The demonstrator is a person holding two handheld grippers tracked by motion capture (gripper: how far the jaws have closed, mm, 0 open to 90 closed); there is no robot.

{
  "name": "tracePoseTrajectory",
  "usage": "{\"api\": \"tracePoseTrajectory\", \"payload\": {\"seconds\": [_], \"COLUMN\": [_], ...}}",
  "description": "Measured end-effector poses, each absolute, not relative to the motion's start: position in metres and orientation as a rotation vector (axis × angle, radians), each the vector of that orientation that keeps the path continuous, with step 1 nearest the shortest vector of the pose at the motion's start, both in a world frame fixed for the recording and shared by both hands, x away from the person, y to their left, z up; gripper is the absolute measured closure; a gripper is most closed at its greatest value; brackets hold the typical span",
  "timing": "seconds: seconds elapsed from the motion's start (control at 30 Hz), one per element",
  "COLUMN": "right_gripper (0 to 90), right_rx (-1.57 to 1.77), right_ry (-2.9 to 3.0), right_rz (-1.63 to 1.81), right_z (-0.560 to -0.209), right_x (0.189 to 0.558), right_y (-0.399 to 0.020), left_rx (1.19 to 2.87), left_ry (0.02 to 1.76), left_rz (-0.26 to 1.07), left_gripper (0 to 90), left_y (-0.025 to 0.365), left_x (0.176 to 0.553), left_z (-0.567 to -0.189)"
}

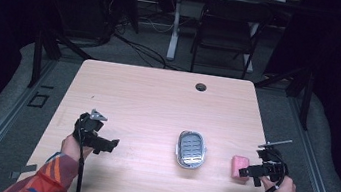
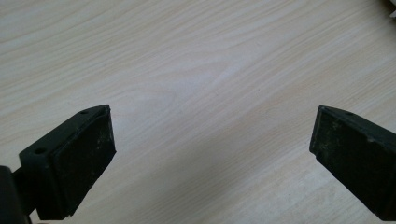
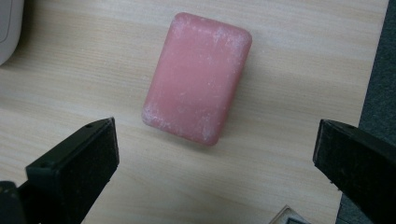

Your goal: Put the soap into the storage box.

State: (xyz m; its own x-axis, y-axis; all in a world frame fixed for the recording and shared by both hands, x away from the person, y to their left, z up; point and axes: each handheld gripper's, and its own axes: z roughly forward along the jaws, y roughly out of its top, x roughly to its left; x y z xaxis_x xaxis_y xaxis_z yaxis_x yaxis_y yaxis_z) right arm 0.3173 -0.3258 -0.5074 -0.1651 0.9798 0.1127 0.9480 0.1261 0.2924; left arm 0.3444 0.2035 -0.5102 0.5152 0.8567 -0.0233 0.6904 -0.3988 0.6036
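Note:
A pink bar of soap (image 1: 240,167) lies flat on the wooden table (image 1: 158,99) near its right front corner. My right gripper (image 1: 251,174) hovers just beside it, jaws wide open; in the right gripper view the soap (image 3: 198,77) lies just beyond the two black pads (image 3: 81,163), untouched. A grey soap dish (image 1: 191,149) with a slotted insert sits at the table's front middle. My left gripper (image 1: 110,145) is at the front left, open over bare wood, as the left gripper view confirms with its pads (image 2: 79,154) far apart.
A cable hole (image 1: 201,86) marks the table's far edge. A black chair (image 1: 228,31) and a white desk leg (image 1: 175,26) stand beyond the table. The table's right edge and grey floor (image 3: 379,70) lie close to the soap.

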Motion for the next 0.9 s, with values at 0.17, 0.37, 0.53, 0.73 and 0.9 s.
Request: {"api": "tracePoseTrajectory", "payload": {"seconds": [0.17,0.37,0.53,0.73,0.9], "right_gripper": [0.0,0.0,0.0,0.0,0.0], "right_rx": [1.979,2.025,2.068,2.094,2.094], "right_ry": [2.279,2.274,2.282,2.317,2.338], "right_rz": [0.442,0.401,0.37,0.349,0.338], "right_z": [-0.507,-0.508,-0.515,-0.517,-0.521], "right_x": [0.322,0.333,0.341,0.345,0.351], "right_y": [-0.326,-0.321,-0.316,-0.317,-0.309], "left_rx": [2.217,2.222,2.227,2.229,2.248], "left_ry": [1.25,1.271,1.265,1.268,1.251], "left_rz": [0.407,0.404,0.392,0.386,0.373], "left_gripper": [0.1,0.1,0.1,0.1,0.1], "left_y": [0.201,0.203,0.203,0.202,0.2], "left_x": [0.344,0.346,0.346,0.347,0.349], "left_z": [-0.51,-0.513,-0.513,-0.514,-0.515]}}
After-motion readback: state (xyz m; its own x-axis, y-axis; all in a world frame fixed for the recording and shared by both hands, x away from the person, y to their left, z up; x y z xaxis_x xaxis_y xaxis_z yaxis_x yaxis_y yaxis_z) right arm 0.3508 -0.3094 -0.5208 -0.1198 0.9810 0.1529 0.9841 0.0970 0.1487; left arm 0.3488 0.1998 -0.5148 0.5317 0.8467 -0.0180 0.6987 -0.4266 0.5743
